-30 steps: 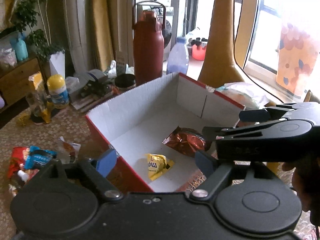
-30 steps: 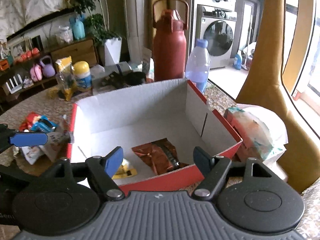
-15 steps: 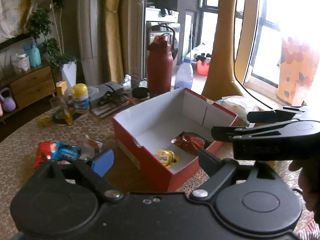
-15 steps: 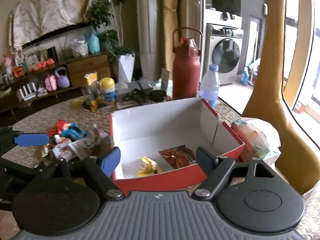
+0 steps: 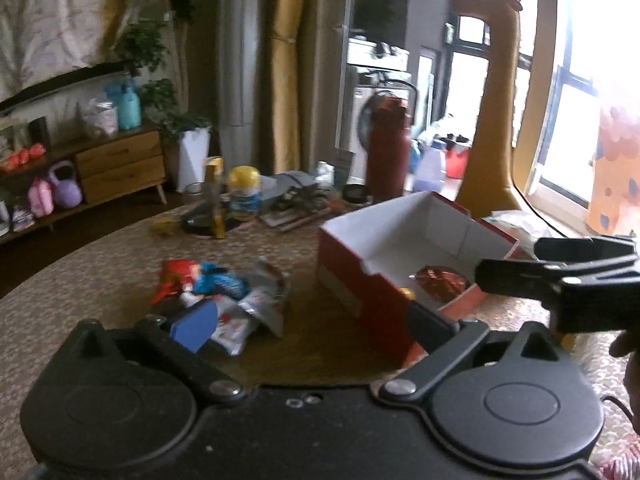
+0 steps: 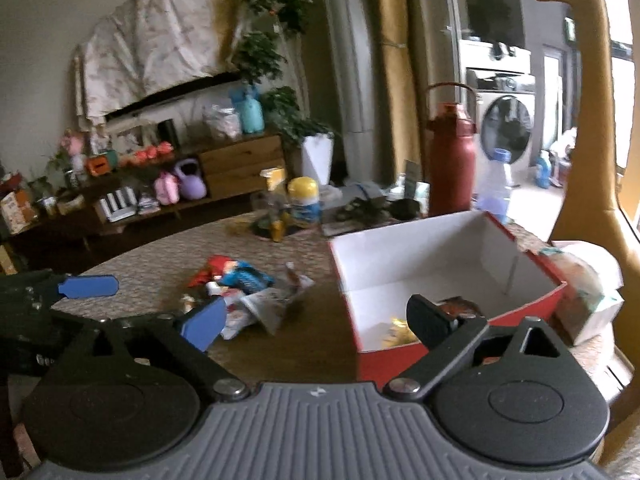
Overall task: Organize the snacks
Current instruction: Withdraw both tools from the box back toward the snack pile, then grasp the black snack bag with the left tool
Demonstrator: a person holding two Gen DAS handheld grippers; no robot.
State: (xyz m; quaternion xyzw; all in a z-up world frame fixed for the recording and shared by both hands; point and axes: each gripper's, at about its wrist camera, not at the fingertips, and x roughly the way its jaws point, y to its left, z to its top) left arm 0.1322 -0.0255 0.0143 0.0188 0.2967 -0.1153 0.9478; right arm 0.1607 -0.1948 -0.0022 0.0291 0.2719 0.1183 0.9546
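Left wrist view: your left tool (image 5: 308, 322) and right tool (image 6: 316, 320) are both opening, empty — snack pile (image 5: 224, 292) just left of the box (image 5: 360, 280).

No wording can be made out in either view; the wrappers in the snack pile (image 5: 224, 300) carry print, yet blur smears it past reading, and the band on the yellow-capped jar (image 6: 305, 204) shows only blue and white shapes. The red box (image 6: 452, 344) has plain walls on the sides that show; a small moulded mark on the grey ribbed housing (image 6: 316, 392) of the right gripper is too small to tell as a letter.
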